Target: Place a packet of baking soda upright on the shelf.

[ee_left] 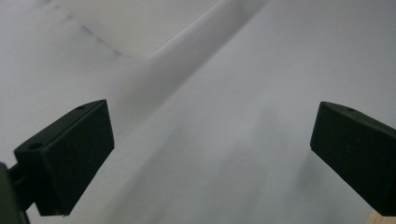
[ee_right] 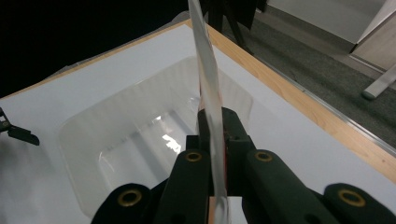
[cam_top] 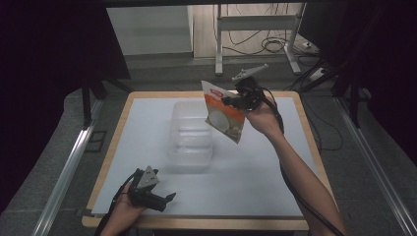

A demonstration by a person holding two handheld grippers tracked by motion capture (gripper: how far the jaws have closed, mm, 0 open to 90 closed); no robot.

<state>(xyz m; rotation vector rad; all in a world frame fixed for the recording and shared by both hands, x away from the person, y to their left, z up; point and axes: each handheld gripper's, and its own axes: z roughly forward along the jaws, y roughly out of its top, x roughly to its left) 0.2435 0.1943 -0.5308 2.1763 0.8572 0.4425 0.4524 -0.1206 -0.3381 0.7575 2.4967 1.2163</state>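
White tabletop [cam_top: 255, 182] below, your right gripper [cam_top: 235, 101] pinches the packet [cam_top: 223, 114] edge-on, hanging just beside the clear tub [cam_top: 189, 147], while your left gripper [cam_top: 164, 199] rests spread and empty.

Grey carpeted floor [cam_top: 162, 73] (dimly lit) with cables [cam_top: 275, 45] beneath a white desk frame [cam_top: 255, 22].

Orange-white pouch [cam_top: 224, 113] w/ red label, clear tub [cam_top: 191, 132], white mat [cam_top: 255, 182], black jaws.

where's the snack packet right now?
In the high view the snack packet is off the table, clamped in the right hand-held gripper above the right edge of the clear plastic tub at table centre.
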